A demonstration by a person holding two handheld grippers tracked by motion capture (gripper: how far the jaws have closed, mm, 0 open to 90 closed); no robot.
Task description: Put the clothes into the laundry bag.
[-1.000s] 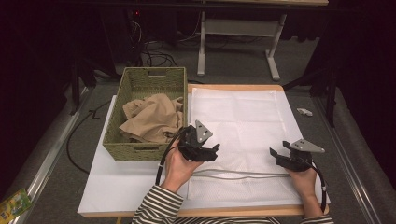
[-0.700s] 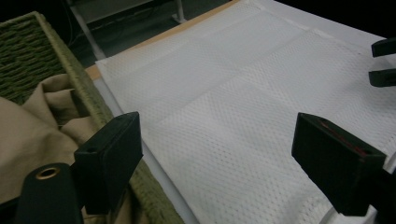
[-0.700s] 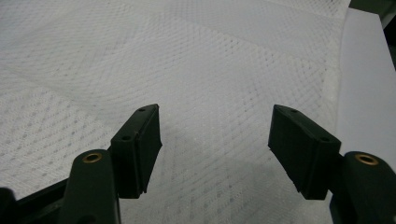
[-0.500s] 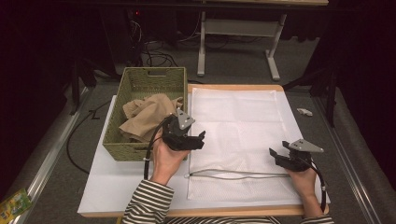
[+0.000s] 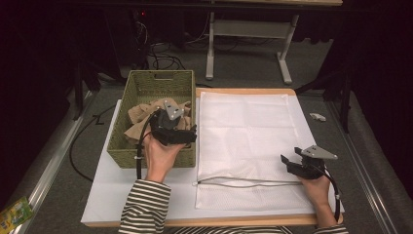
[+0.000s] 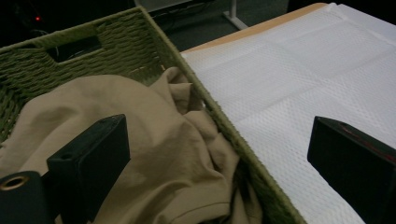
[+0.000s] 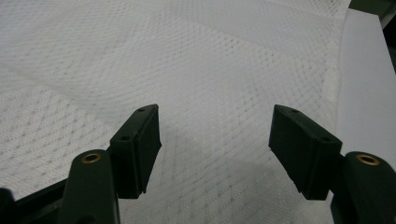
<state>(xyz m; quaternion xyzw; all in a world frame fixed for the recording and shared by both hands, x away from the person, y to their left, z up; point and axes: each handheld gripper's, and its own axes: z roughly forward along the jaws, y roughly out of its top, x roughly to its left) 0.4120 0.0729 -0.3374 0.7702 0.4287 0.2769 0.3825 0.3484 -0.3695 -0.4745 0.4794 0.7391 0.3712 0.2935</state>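
tan cloth (image 6: 140, 154) – green woven basket (image 5: 141, 85) – white mesh sheet (image 5: 243, 131), striped sleeve (image 5: 146, 207)

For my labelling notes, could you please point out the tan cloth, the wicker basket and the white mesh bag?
tan cloth (image 6: 140, 154), left gripper view, its crumpled middle.
wicker basket (image 5: 158, 78), high view, far rim.
white mesh bag (image 5: 246, 129), high view, flat centre.
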